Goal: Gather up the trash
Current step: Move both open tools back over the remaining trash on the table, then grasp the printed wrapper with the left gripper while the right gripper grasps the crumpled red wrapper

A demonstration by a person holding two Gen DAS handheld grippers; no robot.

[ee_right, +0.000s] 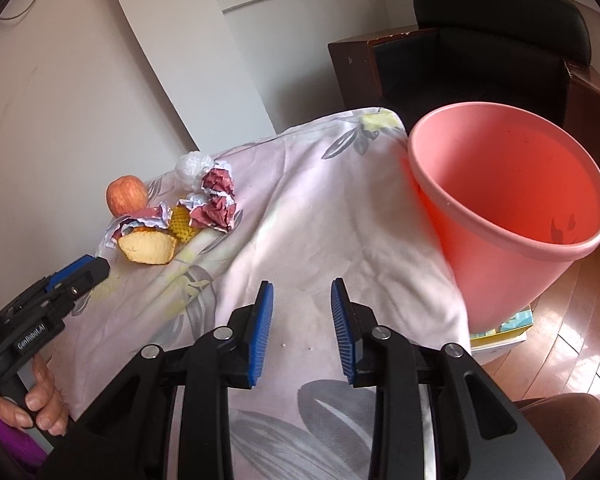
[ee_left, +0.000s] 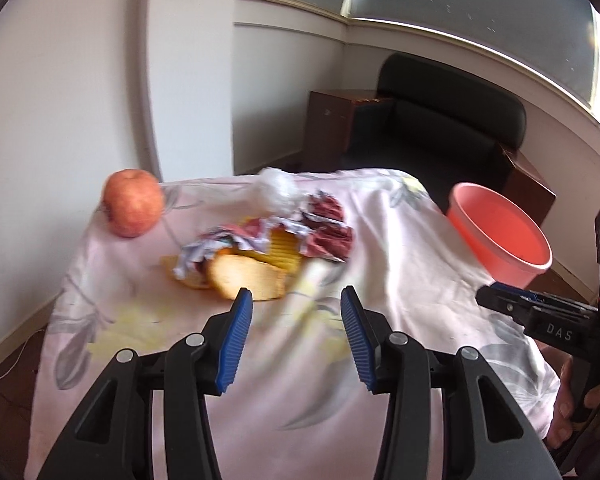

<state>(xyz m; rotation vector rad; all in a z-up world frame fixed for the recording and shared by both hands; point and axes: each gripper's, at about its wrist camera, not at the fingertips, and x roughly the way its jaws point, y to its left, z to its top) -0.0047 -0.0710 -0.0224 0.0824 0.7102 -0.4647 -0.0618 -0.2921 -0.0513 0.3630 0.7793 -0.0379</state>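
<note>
A heap of trash lies at the far left of the cloth-covered table (ee_left: 400,240): an orange peel (ee_left: 248,276), a yellow foam net (ee_left: 284,252), crumpled red-and-white wrappers (ee_left: 328,232) and a clear plastic wad (ee_left: 276,190). My left gripper (ee_left: 296,296) hovers just short of the peel, open, with nothing between its blue pads. A pink bin (ee_right: 508,200) stands off the table's right edge (ee_right: 440,264), tilted toward me and looking empty. Over the middle of the cloth, my right gripper (ee_right: 302,286) is open and holds nothing. The trash heap (ee_right: 188,220) is well to its left.
A red apple (ee_left: 132,208) sits at the table's far left corner beside the heap. Behind the table stand a black armchair (ee_left: 440,128) and a brown cabinet (ee_left: 332,120). The bin rests on a flat box (ee_right: 508,328) on the wooden floor. A white wall runs close on the left.
</note>
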